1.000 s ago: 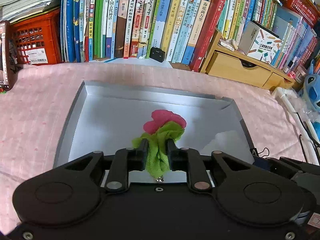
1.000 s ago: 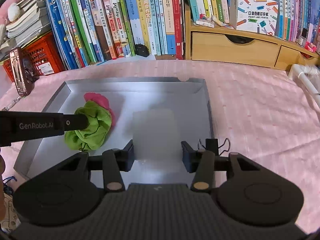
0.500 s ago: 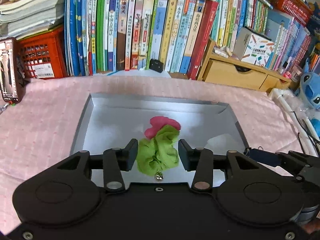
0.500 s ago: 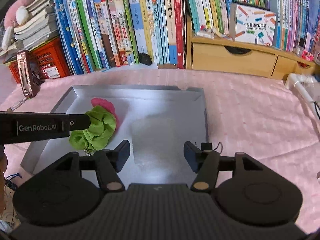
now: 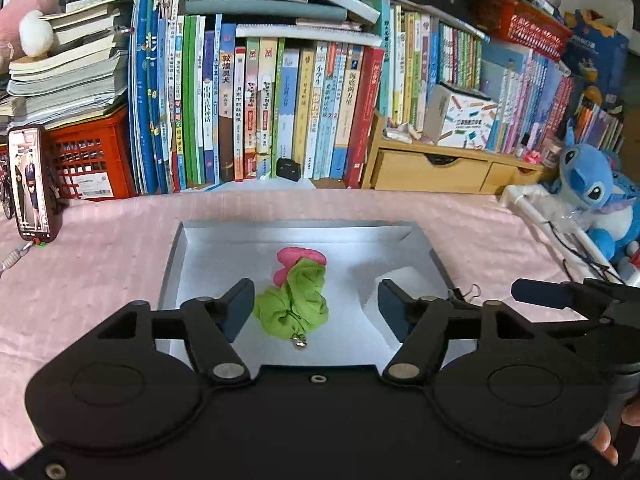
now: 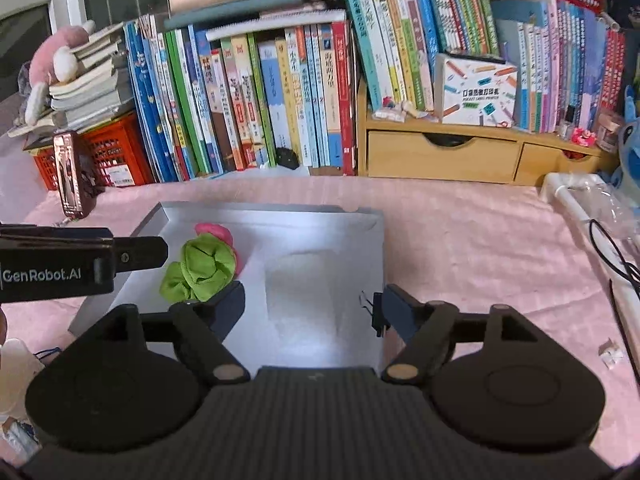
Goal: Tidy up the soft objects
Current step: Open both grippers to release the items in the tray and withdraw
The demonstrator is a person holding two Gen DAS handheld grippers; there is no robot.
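A green scrunchie [image 5: 294, 302] with a small metal charm lies in the silver tray [image 5: 208, 240], partly over a pink scrunchie [image 5: 298, 258]. My left gripper [image 5: 316, 304] is open and empty, held just in front of and above the green scrunchie. In the right wrist view the green scrunchie [image 6: 200, 270] and the pink scrunchie [image 6: 218, 232] lie at the tray's left part [image 6: 280, 216]. My right gripper [image 6: 312, 308] is open and empty over the tray's near right part. One finger of the left gripper [image 6: 136, 254] shows at the left.
The tray sits on a pink cloth [image 5: 100, 248]. A row of upright books [image 5: 260, 112], a red crate [image 5: 88, 160], a phone [image 5: 32, 184] and a wooden drawer unit [image 5: 432, 168] stand behind. A blue plush toy [image 5: 592, 196] and cables lie at the right.
My left gripper has opened, let go of the green scrunchie and drawn back and up. The scrunchie now rests in the tray. My right gripper has also drawn back a little.
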